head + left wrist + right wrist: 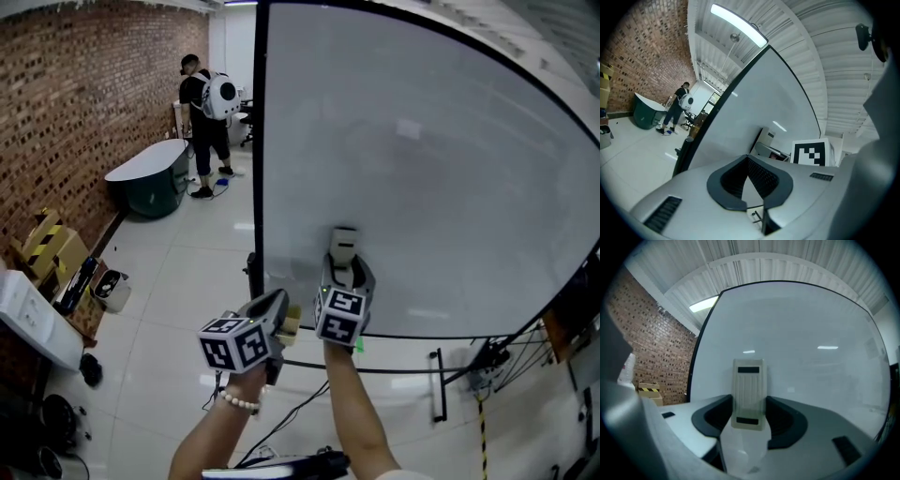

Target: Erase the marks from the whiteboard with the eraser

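At one whiteboard point(422, 169): one eraser point(344, 244) in right gripper point(346, 270); left gripper point(278, 302) closed.

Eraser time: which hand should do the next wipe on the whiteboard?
The right. The right tongs grip the eraser, held up against the whiteboard. The left tongs are shut on nothing, off by the board's left edge.

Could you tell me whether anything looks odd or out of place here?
Nothing stands out. The right gripper holds the eraser upright against the whiteboard, whose surface shows no clear marks, only light reflections.
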`<action>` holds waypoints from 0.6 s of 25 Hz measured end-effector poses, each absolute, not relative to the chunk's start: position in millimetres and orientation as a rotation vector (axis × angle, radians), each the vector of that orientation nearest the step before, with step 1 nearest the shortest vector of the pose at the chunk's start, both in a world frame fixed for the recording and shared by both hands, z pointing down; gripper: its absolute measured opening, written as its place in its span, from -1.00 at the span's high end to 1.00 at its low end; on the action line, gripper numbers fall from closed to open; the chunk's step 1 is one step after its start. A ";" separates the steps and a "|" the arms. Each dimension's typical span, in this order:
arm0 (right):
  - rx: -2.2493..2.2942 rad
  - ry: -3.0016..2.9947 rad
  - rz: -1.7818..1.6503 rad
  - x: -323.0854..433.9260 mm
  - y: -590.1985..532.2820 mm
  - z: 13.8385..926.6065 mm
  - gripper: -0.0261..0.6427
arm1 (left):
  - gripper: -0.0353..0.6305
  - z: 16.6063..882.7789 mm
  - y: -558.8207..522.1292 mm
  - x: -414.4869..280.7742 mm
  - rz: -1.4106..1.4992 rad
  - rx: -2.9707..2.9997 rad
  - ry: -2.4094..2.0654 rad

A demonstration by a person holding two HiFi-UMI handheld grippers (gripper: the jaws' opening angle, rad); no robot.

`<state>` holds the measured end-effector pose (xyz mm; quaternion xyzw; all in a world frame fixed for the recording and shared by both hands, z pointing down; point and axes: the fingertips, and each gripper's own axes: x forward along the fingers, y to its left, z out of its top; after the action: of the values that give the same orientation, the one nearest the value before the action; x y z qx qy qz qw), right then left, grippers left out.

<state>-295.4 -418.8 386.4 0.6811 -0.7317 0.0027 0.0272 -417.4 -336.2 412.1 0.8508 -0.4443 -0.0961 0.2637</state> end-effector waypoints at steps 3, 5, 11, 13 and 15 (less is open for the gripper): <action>2.086 -2.278 0.014 -326.1 -422.3 389.5 0.17 | 0.93 411.5 -335.5 -442.8 -0.261 2.294 -1.222; 2.069 -2.292 0.015 -347.6 -424.5 391.0 0.17 | 0.93 411.3 -334.9 -460.2 -0.261 2.286 -1.240; 2.034 -2.332 0.004 -401.3 -432.5 396.6 0.17 | 0.93 412.8 -332.2 -503.0 -0.272 2.259 -1.291; 2.026 -2.334 0.002 -413.2 -433.3 398.0 0.17 | 0.93 414.8 -330.7 -513.1 -0.273 2.248 -1.304; 2.017 -2.335 -0.009 -423.6 -434.6 398.5 0.17 | 0.93 415.8 -329.3 -522.9 -0.277 2.237 -1.317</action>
<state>-423.6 -434.6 398.5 0.6533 -0.7565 -0.0030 0.0281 -522.9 -329.3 415.8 0.8268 -0.4867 -0.1025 0.2626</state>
